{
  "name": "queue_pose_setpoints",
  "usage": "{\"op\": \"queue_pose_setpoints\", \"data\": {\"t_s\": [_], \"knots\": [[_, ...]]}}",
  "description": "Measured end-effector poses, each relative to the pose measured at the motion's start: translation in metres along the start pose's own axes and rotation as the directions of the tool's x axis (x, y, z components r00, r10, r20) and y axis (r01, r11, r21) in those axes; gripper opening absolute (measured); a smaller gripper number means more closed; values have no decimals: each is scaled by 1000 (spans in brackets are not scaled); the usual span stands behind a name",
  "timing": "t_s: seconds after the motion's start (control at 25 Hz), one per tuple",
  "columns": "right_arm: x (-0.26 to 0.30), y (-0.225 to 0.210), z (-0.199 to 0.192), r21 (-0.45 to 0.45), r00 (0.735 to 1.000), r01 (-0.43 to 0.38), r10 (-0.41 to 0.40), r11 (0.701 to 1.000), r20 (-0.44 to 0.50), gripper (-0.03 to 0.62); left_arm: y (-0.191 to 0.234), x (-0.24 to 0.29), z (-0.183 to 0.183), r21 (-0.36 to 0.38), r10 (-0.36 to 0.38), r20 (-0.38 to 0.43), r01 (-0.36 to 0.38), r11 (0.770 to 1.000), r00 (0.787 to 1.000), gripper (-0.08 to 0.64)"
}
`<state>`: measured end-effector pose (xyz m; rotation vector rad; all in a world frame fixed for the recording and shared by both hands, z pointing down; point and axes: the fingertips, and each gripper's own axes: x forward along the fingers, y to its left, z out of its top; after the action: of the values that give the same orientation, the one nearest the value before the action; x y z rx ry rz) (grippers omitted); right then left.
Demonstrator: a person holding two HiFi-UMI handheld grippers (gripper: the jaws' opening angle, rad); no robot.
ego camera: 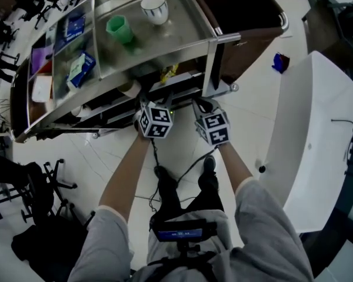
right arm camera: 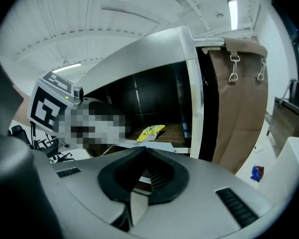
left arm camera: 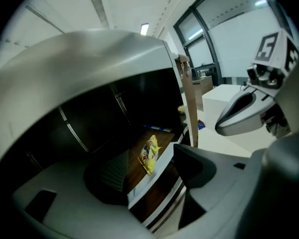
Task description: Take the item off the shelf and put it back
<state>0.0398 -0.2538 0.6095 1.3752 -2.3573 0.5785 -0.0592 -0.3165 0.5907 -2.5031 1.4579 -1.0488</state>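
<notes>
Since the yellow snack packet (left arm camera: 150, 155) lies by the shelf (left arm camera: 133, 176) front edge, back the spread, empty left gripper (left arm camera: 154, 171) straight out without brushing it, while the right gripper (right arm camera: 142, 171) is pressed together.

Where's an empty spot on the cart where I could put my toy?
The top tray is bare steel toward its right rim, past the green cup and the white cup. The lower shelf shows some bare wood beside the yellow bag. The left section is crowded with boxes.
</notes>
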Motion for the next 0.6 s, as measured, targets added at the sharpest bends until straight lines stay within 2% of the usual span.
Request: {"op": "queue_pose_setpoints", "data": {"t_s": [0.12, 0.24, 0.4, 0.52, 0.6], "knots": [[-19, 14, 19, -26, 1000, -3, 4, 1000, 7, 9, 2, -39, 3, -76, -10, 15, 12, 997, 1000, 246], [-36, 30, 36, -48, 1000, -11, 11, 999, 18, 9, 12, -74, 0, -167, 21, 19, -18, 986, 1000, 184], [-62, 54, 46, -64, 999, -20, 21, 998, 24, 9, 25, -124, -7, -273, 65, 31, -54, 961, 997, 57], [-78, 68, 53, -83, 999, -20, 22, 996, 33, 9, 38, -157, -10, -353, 87, 53, -63, 933, 995, 8], [-87, 76, 55, -95, 999, -18, 21, 995, 36, 9, 45, -179, -13, -399, 95, 65, -61, 915, 993, 8]]}}
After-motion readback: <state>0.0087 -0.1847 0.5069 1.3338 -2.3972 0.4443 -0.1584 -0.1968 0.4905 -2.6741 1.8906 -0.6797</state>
